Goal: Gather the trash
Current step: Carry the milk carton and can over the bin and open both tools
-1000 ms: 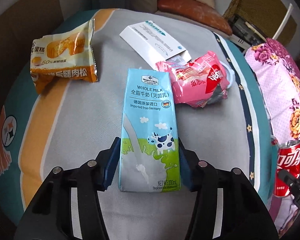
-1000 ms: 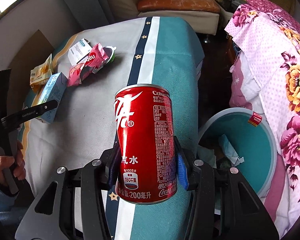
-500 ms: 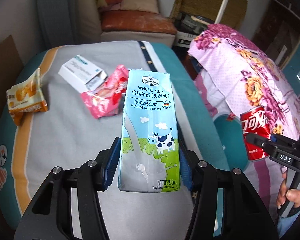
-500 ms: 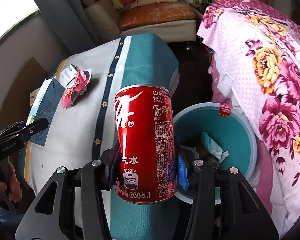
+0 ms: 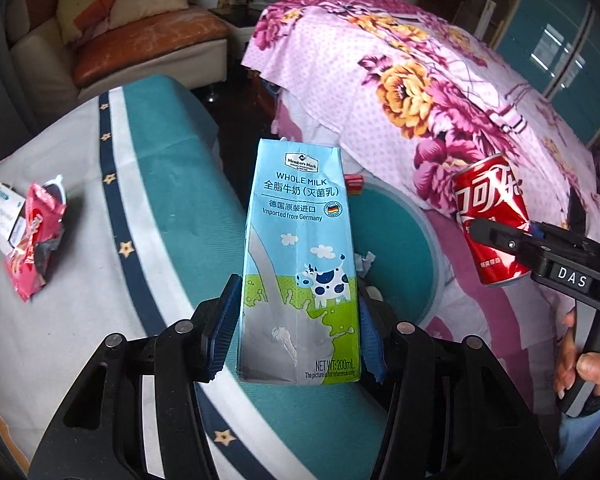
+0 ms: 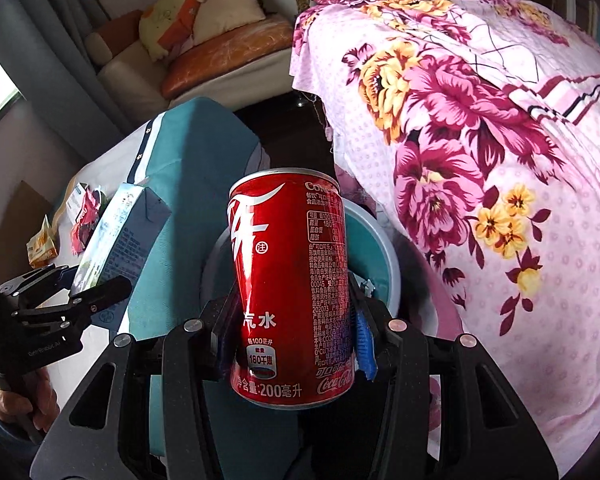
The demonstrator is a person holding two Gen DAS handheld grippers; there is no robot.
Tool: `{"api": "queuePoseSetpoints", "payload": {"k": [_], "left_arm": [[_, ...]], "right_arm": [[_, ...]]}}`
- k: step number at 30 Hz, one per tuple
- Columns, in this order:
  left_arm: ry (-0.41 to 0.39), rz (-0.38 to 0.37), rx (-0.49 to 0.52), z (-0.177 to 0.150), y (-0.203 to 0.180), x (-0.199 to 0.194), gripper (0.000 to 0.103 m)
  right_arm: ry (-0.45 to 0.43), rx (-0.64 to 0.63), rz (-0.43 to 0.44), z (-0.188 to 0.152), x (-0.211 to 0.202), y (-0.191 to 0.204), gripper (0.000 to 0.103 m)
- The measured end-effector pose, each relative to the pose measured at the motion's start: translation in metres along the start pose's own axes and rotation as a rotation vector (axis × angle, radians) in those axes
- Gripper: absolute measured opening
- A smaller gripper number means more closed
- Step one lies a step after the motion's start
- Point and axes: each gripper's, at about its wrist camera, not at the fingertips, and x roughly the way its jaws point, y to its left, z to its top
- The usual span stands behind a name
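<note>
My left gripper (image 5: 294,330) is shut on a light-blue whole-milk carton (image 5: 300,256), held upright in the air in front of a round teal bin (image 5: 396,240). My right gripper (image 6: 290,336) is shut on a red cola can (image 6: 290,280), held upright over the same teal bin (image 6: 384,256). The can (image 5: 490,220) and right gripper also show at the right of the left wrist view. The carton (image 6: 118,236) and left gripper show at the left of the right wrist view. Most of the bin's inside is hidden by the held items.
On the cloth-covered table (image 5: 80,300) lie a pink wrapper (image 5: 34,236), a white box (image 5: 0,216) and an orange snack packet (image 6: 42,246). A floral pink sheet (image 6: 480,160) drapes furniture right of the bin. A sofa with cushions (image 5: 140,36) stands behind.
Both grippers have swung right, away from the table top and toward the teal bin, carrying the carton and the can. The bin now sits directly behind both held items.
</note>
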Motion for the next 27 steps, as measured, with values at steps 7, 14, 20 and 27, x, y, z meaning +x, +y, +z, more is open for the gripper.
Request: {"api": "queuePoseSetpoints", "payload": {"k": [7, 14, 20, 27], "left_arm": [[0.051, -0.016, 0.053, 0.006, -0.032, 0.028, 0.054], [0.094, -0.016, 0.058, 0.008, -0.039, 0.048, 0.055], [0.105, 0.002, 0.033, 0.010, -0.032, 0.055, 0.069], [0.111, 0.003, -0.007, 0.006, -0.018, 0.055, 0.081]], "right_arm": [[0.016, 0.019, 0.002, -0.003, 0.008, -0.017, 0.045], [0.029, 0.036, 0.004, -0.003, 0.016, -0.025, 0.045], [0.040, 0.038, 0.002, -0.005, 0.021, -0.027, 0.045], [0.054, 0.029, -0.004, -0.002, 0.028, -0.021, 0.045]]}}
